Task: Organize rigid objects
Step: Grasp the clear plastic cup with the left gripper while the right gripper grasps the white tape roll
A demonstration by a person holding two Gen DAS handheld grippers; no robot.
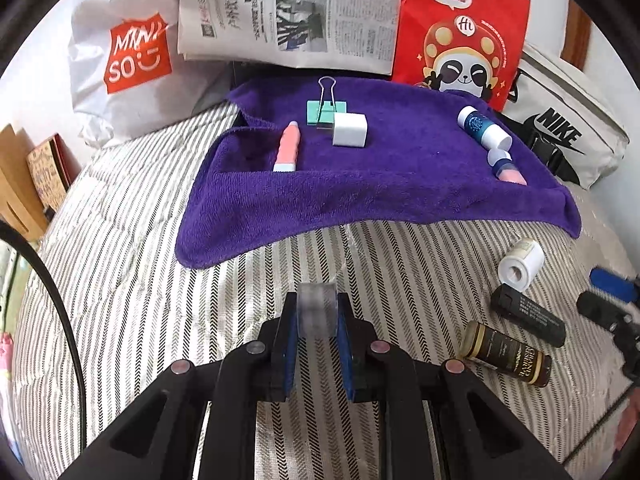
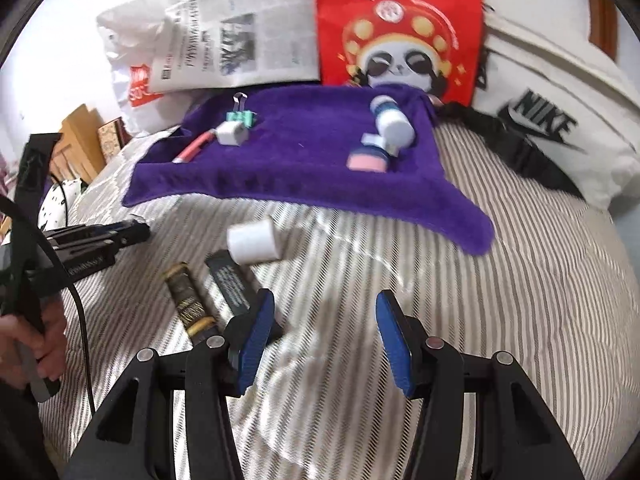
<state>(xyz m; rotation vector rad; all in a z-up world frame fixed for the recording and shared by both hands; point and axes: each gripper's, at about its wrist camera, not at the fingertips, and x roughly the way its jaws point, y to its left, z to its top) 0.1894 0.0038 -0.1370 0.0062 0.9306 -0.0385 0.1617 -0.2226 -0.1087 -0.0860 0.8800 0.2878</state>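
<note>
My left gripper [image 1: 317, 316] is shut on a clear tape roll [image 1: 317, 309], held above the striped bedding in front of the purple towel [image 1: 360, 188]. On the towel lie a pink tube [image 1: 289, 148], a green binder clip [image 1: 325, 111], a white cube [image 1: 350, 129], a blue-white bottle [image 1: 483, 125] and a small pink-tipped tube [image 1: 506, 169]. My right gripper [image 2: 324, 336] is open and empty over the bedding. Left of it lie a white roll [image 2: 253, 242], a black tube [image 2: 232, 282] and a brown bottle [image 2: 190, 300]. The left gripper also shows at the left edge [image 2: 100, 236].
Behind the towel stand a newspaper [image 1: 288, 12], a red panda bag [image 1: 460, 36], a white Miniso bag [image 1: 128, 64] and a white Nike bag [image 1: 560, 132]. Cardboard and a book [image 1: 44, 176] lean at the far left. A black cable [image 1: 60, 300] hangs at left.
</note>
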